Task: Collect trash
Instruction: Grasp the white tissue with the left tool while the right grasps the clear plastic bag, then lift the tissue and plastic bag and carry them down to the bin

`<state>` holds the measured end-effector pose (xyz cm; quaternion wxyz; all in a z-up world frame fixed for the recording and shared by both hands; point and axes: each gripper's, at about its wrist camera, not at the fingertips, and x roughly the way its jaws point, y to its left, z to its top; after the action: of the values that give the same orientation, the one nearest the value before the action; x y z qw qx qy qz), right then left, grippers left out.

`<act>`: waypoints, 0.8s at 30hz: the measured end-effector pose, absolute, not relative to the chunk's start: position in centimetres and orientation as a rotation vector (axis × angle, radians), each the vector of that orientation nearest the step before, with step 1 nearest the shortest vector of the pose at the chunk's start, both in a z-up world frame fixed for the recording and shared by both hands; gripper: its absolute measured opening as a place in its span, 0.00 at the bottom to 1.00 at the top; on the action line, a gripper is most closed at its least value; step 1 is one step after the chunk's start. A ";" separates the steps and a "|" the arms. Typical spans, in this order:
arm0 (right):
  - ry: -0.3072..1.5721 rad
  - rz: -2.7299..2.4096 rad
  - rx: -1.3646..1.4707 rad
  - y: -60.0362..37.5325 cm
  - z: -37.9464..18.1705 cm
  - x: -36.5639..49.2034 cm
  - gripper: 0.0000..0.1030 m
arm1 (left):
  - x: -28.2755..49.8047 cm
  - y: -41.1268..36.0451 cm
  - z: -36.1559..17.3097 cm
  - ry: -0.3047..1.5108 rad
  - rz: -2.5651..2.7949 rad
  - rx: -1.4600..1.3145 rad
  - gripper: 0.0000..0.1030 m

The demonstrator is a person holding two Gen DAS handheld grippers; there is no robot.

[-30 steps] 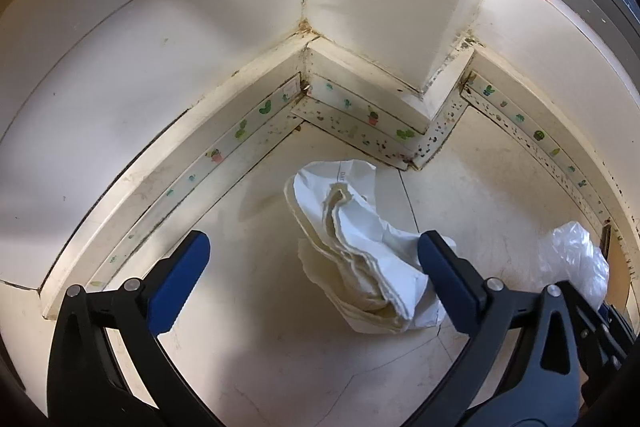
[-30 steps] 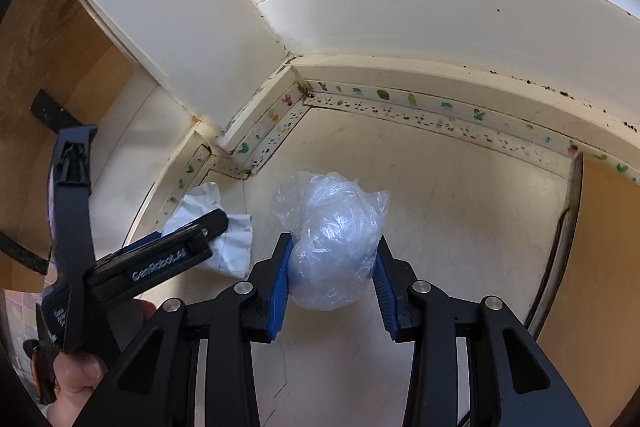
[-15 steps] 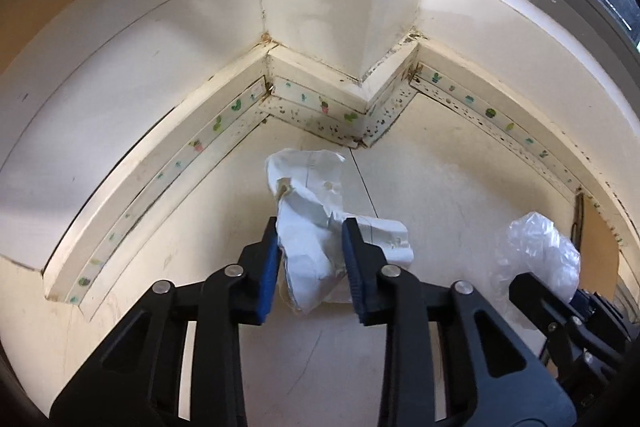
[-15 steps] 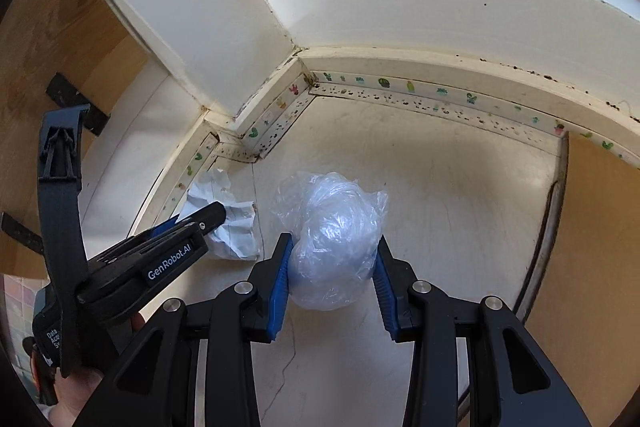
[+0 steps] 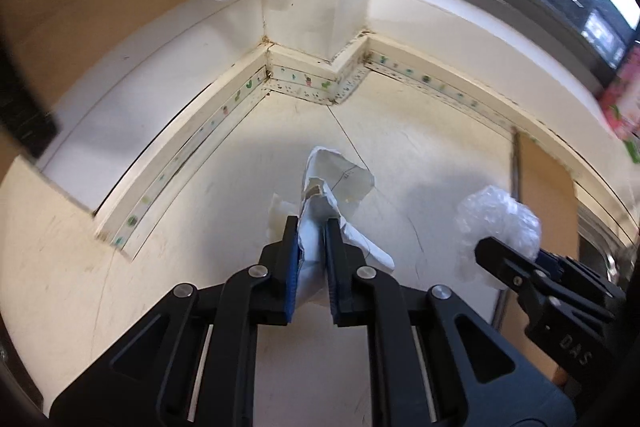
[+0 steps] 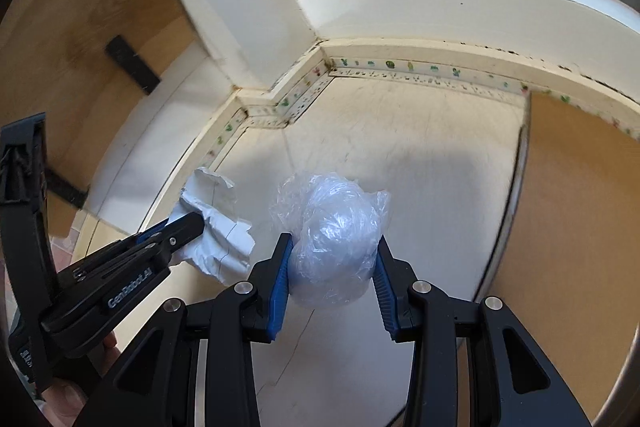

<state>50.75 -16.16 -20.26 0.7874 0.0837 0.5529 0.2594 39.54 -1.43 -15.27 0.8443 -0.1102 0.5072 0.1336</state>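
White lettering reading "GenRobot.AI" ran along the black side of the left gripper (image 6: 188, 227), seen from the right wrist. On the black body of the right gripper (image 5: 500, 259), behind its fingers, the letters "DAS" stood in faint relief. No other lettering was legible.

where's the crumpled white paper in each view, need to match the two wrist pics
Left wrist: crumpled white paper at centre, pinched in the closing left gripper.
Right wrist: same paper at lower left, beside the clear plastic wad.
Shared landmark: the cactus-print strip at the wall corner.
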 end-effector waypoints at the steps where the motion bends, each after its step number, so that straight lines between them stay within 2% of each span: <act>1: 1.189 0.556 0.185 -16.2 -19.8 49.8 0.36 | 38.5 -1.5 -14.6 1.066 0.270 -0.228 0.09; 11: 1.153 0.506 0.210 -15.8 -14.7 38.1 0.36 | 27.4 0.7 -8.4 1.038 0.115 -0.179 0.09; 24: 1.104 0.401 0.248 -16.3 -9.7 18.5 0.36 | 12.0 2.2 -5.4 1.024 -0.055 -0.098 0.09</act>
<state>18.49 -16.29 -9.73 0.8252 0.1168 0.5194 0.1885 12.03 2.23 -5.35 0.8702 -0.0467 0.4898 -0.0265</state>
